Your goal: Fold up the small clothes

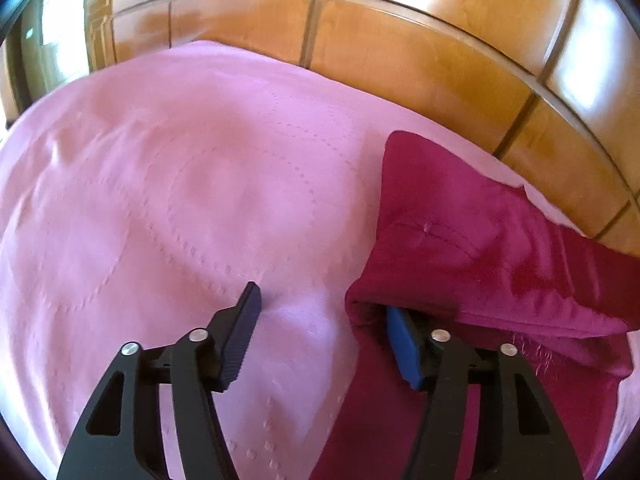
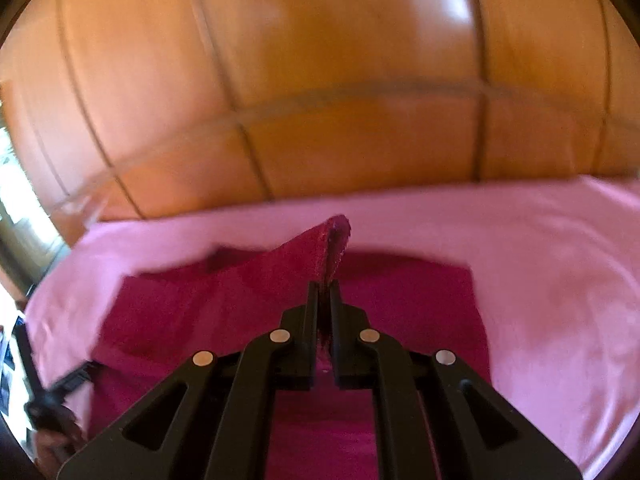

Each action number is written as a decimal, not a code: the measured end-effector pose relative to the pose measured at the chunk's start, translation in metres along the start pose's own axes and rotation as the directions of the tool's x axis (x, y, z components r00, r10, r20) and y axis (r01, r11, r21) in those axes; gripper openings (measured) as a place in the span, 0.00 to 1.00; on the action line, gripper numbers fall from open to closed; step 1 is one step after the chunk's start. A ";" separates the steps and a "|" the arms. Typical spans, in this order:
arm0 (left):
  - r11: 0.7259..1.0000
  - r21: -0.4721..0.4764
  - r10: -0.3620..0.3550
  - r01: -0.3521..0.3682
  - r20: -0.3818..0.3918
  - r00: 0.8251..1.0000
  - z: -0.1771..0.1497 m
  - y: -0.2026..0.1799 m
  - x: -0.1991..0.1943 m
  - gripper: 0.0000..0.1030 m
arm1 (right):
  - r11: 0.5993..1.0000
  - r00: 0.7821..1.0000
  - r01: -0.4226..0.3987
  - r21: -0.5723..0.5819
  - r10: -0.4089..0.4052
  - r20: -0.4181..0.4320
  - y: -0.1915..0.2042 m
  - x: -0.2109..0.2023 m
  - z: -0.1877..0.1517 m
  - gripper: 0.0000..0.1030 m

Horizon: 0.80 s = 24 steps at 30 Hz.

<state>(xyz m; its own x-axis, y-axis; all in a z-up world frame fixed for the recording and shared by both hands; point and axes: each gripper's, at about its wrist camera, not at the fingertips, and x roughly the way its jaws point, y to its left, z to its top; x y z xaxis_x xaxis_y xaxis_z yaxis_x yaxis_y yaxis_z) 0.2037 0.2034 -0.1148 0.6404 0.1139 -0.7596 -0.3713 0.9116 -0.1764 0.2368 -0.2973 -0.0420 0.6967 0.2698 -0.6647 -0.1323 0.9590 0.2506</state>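
Left wrist view: the left gripper (image 1: 322, 308), a black two-finger tool with one blue-faced pad, has its jaws spread wide with nothing clamped between them. Its left finger rests at 7 o'clock on the pale pink quilted bedspread (image 1: 168, 184); its right, blue-padded finger is tucked under a raised fold of the dark magenta fabric garment (image 1: 480, 248), whose edge drapes over the fingertip. The garment occupies the 3 to 5 o'clock sector of this view, lying on the bedspread, with one corner pointing toward 1 o'clock. Beyond the bedspread, from 11 to 2 o'clock, lies the glossy orange-brown tiled floor (image 1: 400, 60) with dark grout lines.

Right wrist view: the right gripper (image 2: 325, 286), black throughout, has its jaws closed almost completely, pinching a corner of the same garment (image 2: 192, 300). The pinched corner stands up above the fingertips toward 12 o'clock, its frayed edge visible, while the cloth slopes down from it toward 9 o'clock. The remainder lies flat on the bedspread (image 2: 540, 280) around and beneath the fingers, from 8 to 4 o'clock. The floor (image 2: 320, 60) fills the upper half. At 8 o'clock a dark object is too blurred to identify.
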 end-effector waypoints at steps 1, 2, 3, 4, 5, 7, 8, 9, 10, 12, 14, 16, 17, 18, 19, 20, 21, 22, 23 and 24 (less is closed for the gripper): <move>1.000 0.007 -0.003 0.003 0.001 1.000 -0.002 -0.002 -0.001 0.54 | 1.000 1.000 0.019 0.015 -0.018 -0.024 -0.010 0.006 -0.010 0.04; 1.000 0.012 -0.004 0.004 0.001 1.000 -0.004 -0.004 -0.002 0.53 | 0.999 0.999 0.031 0.031 -0.030 -0.045 -0.018 0.012 -0.018 0.04; 1.000 0.021 -0.002 0.002 0.002 1.000 -0.005 -0.005 -0.003 0.52 | 0.998 0.997 0.042 0.052 -0.038 -0.066 -0.026 0.019 -0.025 0.04; 0.999 0.039 0.003 -0.003 0.005 1.000 -0.007 -0.008 -0.004 0.52 | 0.996 0.996 0.050 0.068 -0.044 -0.080 -0.031 0.025 -0.031 0.04; 0.998 0.055 0.008 -0.008 0.007 1.000 -0.009 -0.010 -0.005 0.50 | 0.995 0.995 0.055 0.083 -0.047 -0.093 -0.037 0.029 -0.036 0.04; 0.997 0.079 0.009 -0.010 0.010 1.000 -0.011 -0.012 -0.006 0.49 | 0.993 0.996 0.040 0.111 -0.031 -0.082 -0.045 0.032 -0.044 0.04; 0.997 0.081 0.007 -0.008 0.008 1.000 -0.012 -0.012 -0.007 0.49 | 0.993 0.997 0.040 0.111 -0.031 -0.076 -0.045 0.031 -0.044 0.04; 0.997 0.083 0.002 -0.003 0.001 1.000 -0.011 -0.011 -0.007 0.49 | 0.993 0.997 0.040 0.115 -0.032 -0.074 -0.048 0.030 -0.044 0.04; 0.996 0.087 -0.009 0.009 -0.004 1.000 -0.012 -0.010 -0.010 0.49 | 0.992 0.997 0.039 0.122 -0.030 -0.074 -0.048 0.028 -0.043 0.04; 0.996 0.077 -0.047 0.047 -0.003 0.999 -0.015 -0.005 -0.019 0.49 | 0.992 0.997 0.036 0.122 -0.027 -0.074 -0.051 0.026 -0.044 0.04; 0.993 0.056 -0.101 0.100 0.005 0.995 -0.019 0.004 -0.032 0.49 | 0.993 0.997 0.034 0.114 -0.025 -0.076 -0.049 0.026 -0.042 0.04; 0.989 0.037 -0.146 0.145 0.037 0.989 -0.018 0.012 -0.045 0.49 | 0.993 0.997 0.030 0.117 -0.021 -0.073 -0.047 0.022 -0.041 0.05; 0.987 0.037 -0.161 0.160 0.059 0.985 -0.017 0.013 -0.052 0.49 | 0.993 0.997 0.028 0.118 -0.020 -0.069 -0.048 0.020 -0.040 0.05; 0.984 0.040 -0.178 0.176 0.079 0.981 -0.014 0.014 -0.058 0.49 | 0.993 0.998 0.027 0.115 -0.020 -0.065 -0.048 0.018 -0.039 0.05; 0.979 0.048 -0.202 0.198 0.111 0.973 -0.011 0.012 -0.065 0.49 | 0.993 0.998 0.028 0.111 -0.021 -0.066 -0.048 0.017 -0.039 0.05; 0.976 0.057 -0.217 0.211 0.124 0.968 -0.010 0.009 -0.067 0.49 | 0.994 0.997 0.031 0.108 -0.024 -0.068 -0.047 0.017 -0.040 0.05; 0.970 0.080 -0.238 0.229 0.131 0.963 -0.007 0.004 -0.068 0.50 | 0.994 0.997 0.032 0.107 -0.025 -0.070 -0.047 0.017 -0.040 0.05; 0.963 0.112 -0.260 0.247 0.118 0.959 -0.005 -0.005 -0.066 0.50 | 0.994 0.997 0.032 0.109 -0.024 -0.071 -0.046 0.016 -0.039 0.06; 0.958 0.135 -0.267 0.253 0.105 0.958 -0.004 -0.014 -0.062 0.50 | 0.993 0.997 0.037 0.114 -0.029 -0.068 -0.047 0.015 -0.039 0.10; 0.954 0.155 -0.274 0.258 0.089 0.958 -0.004 -0.022 -0.057 0.50 | 0.992 0.997 0.046 0.120 -0.039 -0.061 -0.048 0.013 -0.039 0.10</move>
<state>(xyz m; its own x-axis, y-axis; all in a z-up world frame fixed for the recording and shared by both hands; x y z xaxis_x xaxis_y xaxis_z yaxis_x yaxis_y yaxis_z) 0.1733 0.1754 -0.0702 0.7747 -0.1055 -0.6235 -0.0841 0.9600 -0.2669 0.2245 -0.3365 -0.0905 0.6569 0.2372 -0.7157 -0.0146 0.9530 0.3025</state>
